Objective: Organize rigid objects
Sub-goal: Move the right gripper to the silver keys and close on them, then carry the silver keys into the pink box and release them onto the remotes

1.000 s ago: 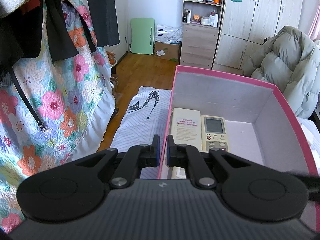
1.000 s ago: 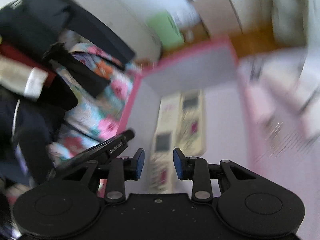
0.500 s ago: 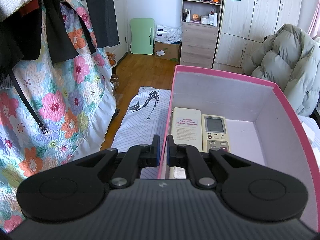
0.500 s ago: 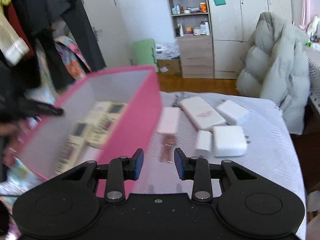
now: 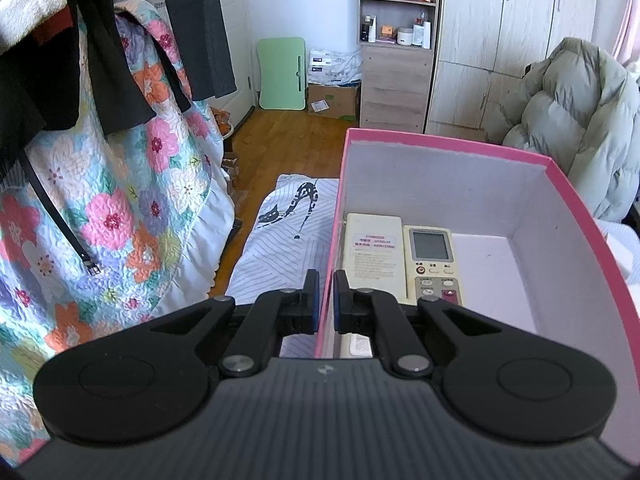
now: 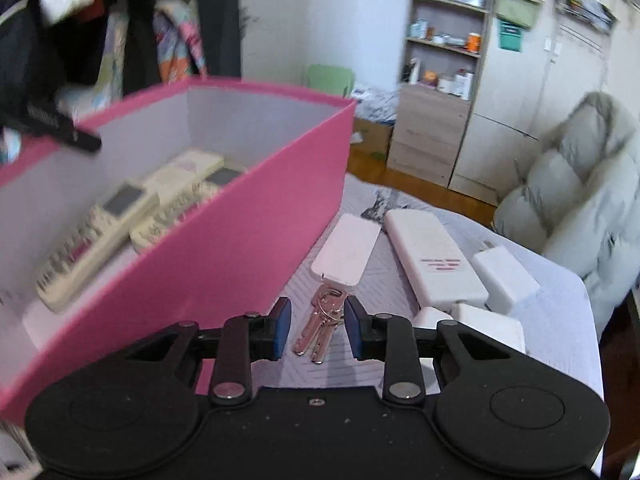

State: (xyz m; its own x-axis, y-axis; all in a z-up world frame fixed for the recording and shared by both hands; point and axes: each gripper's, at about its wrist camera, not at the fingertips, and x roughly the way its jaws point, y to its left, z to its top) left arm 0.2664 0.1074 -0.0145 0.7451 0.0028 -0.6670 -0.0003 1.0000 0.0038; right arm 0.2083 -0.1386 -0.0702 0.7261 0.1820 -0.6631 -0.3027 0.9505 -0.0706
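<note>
Two keys (image 6: 320,326) on a ring lie on the striped bedcover (image 6: 560,320) right between the blue pads of my right gripper (image 6: 317,330), whose jaws are closing but not yet touching them, while my left gripper (image 5: 326,300) is clamped on the near wall of the pink box (image 5: 326,240). Just beyond the keys sits their white tag (image 6: 346,254), then several white power banks and chargers (image 6: 434,262), partly cut off behind my right finger. Inside the box lie three remotes (image 6: 100,236), blurred in the right wrist view and half hidden by my fingers in the left.
</note>
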